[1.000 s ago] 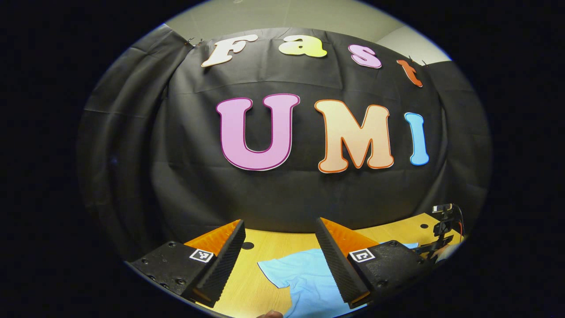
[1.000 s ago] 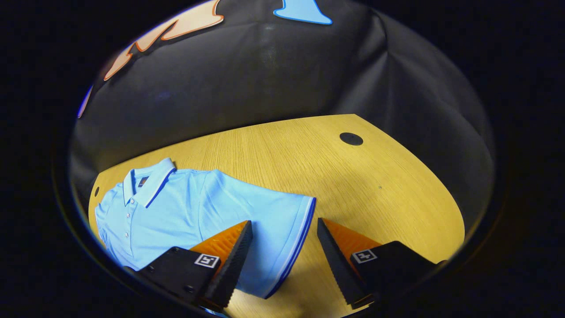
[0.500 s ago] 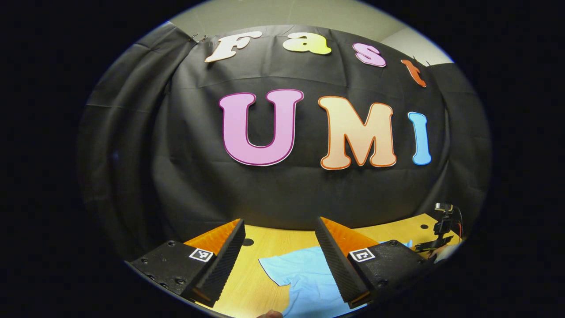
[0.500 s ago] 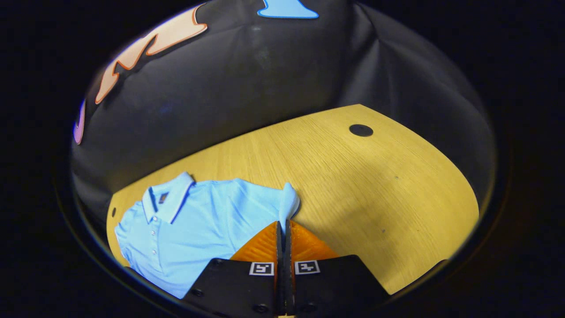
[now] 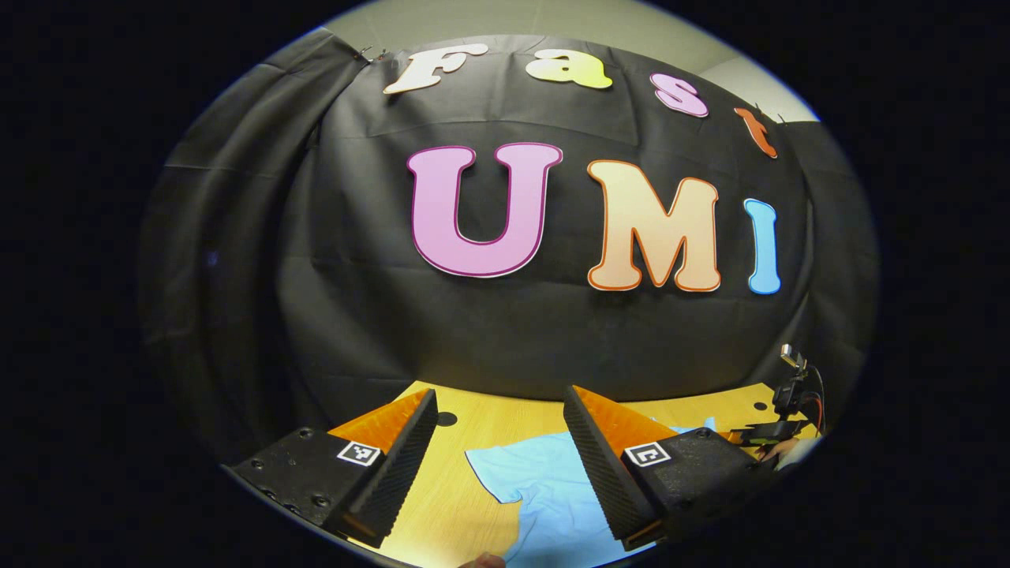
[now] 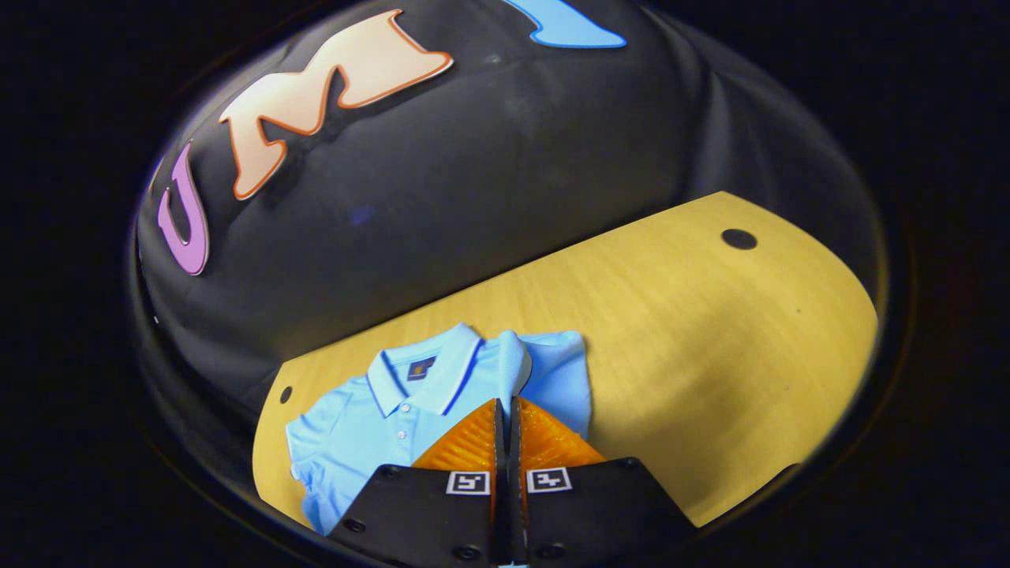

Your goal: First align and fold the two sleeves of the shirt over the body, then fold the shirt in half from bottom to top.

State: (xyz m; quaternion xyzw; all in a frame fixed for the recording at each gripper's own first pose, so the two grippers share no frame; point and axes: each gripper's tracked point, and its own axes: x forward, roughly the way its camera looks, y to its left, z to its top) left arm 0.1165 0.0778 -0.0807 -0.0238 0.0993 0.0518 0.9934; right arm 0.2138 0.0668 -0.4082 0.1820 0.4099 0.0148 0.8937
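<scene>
Table (image 6: 671, 315): wooden, bare to the right, a dark round hole near its far right corner.
Shirt (image 6: 379, 410): pale blue polo lying flat at the table's near left, collar toward the far side.
Handling: soft, light and limp by the look of it; best held at a hem or cuff edge, pulled gently.
Sleeve (image 6: 517, 367): lifted and doubled over toward the body.
Right tongs (image 6: 505, 418): clamped tight on the sleeve's edge.
Left tongs (image 5: 501, 457): wide apart, empty, above the other sleeve (image 5: 505, 473).

Left gripper (image 5: 499, 442) and right gripper (image 6: 505, 442): black housings with round screws, each carrying square black-and-white coded markers; inner finger faces ridged.
</scene>
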